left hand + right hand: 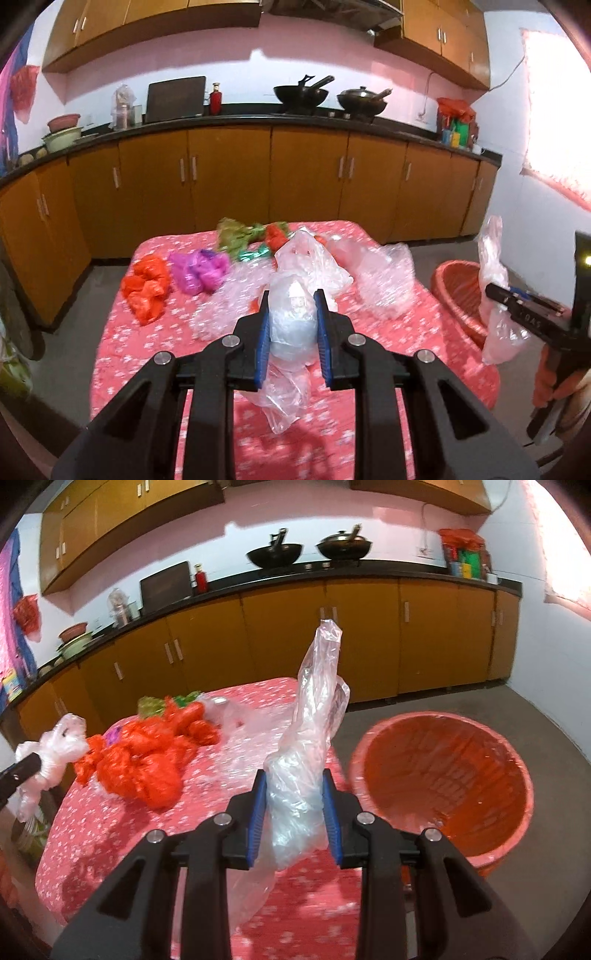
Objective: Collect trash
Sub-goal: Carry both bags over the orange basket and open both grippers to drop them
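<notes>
Two grips: your left gripper (291,321) squeezes a clear bag (291,325) over the table's (122,332) near edge, & your right gripper (293,805) pinches another clear bag (314,716) beside the orange basket (443,775).

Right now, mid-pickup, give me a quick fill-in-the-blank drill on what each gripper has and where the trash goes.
1. The left gripper is shut on a crumpled ____ plastic bag.
2. The right gripper grips a clear plastic bag beside the empty ____ basin.
3. The magenta bag lies on the pink ____ tablecloth.

Missing words: clear; orange; floral
</notes>
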The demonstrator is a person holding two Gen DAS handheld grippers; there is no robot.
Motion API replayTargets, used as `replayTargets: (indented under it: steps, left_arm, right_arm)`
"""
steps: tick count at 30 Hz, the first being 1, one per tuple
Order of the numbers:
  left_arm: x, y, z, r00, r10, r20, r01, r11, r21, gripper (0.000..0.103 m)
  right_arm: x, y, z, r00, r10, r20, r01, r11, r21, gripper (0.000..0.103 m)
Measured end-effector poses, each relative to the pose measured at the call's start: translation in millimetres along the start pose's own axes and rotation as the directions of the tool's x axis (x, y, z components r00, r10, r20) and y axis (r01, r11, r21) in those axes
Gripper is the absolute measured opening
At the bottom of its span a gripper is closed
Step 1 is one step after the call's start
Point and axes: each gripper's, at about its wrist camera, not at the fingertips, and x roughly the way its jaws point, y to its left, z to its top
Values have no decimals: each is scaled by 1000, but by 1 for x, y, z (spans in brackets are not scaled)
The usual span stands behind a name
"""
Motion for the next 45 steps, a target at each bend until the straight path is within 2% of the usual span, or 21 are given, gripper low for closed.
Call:
replayTargets:
  steps: [4,8,14,23,30,41,45]
  left_arm:
    - [11,-22,6,999,-42,7,42,999,29,22]
    - [29,-53,17,992,-129,2,128,991,40,22]
    - [68,-113,32,957,-290,-27,291,955,49,22]
    - [135,-198,39,911,-401,-93,409,908,93,22]
    - [171,-246,30,888,-432,-156,451,884,122,23]
    - [206,-282,18,868,-442,-226,478,866,146,23]
    - [216,-285,14,862,-440,-252,483,864,142,25]
  right_arm:
    - [1,-27,1,998,-58,3,58,998,28,29]
    - [0,-56,2,994,-113,13,112,992,59,29]
    - [-1,-97,9,984,-180,19,177,979,98,29]
    - [11,-157,22,964,-264,14,261,958,122,29]
    - [35,-177,22,961,-275,-17,276,958,83,30]
    - [53,-202,16,966,-256,-34,258,959,117,31]
    - [58,-206,14,969,-246,-38,248,961,120,34]
